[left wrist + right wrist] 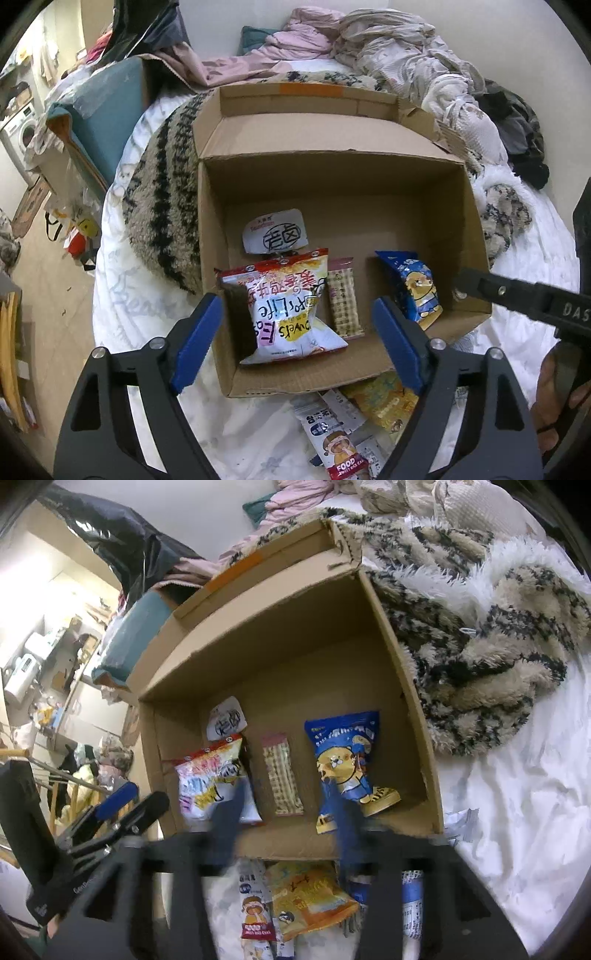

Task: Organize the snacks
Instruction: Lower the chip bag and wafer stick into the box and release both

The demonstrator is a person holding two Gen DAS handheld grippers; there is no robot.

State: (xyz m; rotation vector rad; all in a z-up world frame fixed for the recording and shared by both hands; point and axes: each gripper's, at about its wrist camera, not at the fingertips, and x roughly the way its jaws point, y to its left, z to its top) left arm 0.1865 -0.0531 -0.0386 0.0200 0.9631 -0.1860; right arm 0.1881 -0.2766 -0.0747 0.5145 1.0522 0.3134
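An open cardboard box (334, 192) sits on a bed covered by a white sheet (122, 295), with a shaggy beige-and-black blanket (162, 206) bunched along its far side. Four snacks lie on the box floor: a white packet with a black stamped logo (275, 230) toward the back, a red-and-white puffed bag (291, 310) in front of it, a slim plaid-patterned bar (345, 299) just beside that bag, and a blue bag with a cartoon bear (415, 286) apart to the right. The left tool (297, 347) hangs over the box's near wall with its blue pads spread wide, and nothing is between them. The right tool (291, 834) is smeared by motion blur in its own view; its jaws appear parted and empty above the near edge of the box, though this is hard to confirm. In front of the box, on the sheet, more snacks wait: a yellow-orange bag (310, 897) and a slim rice cake stick packet (255, 912) lying against each other.
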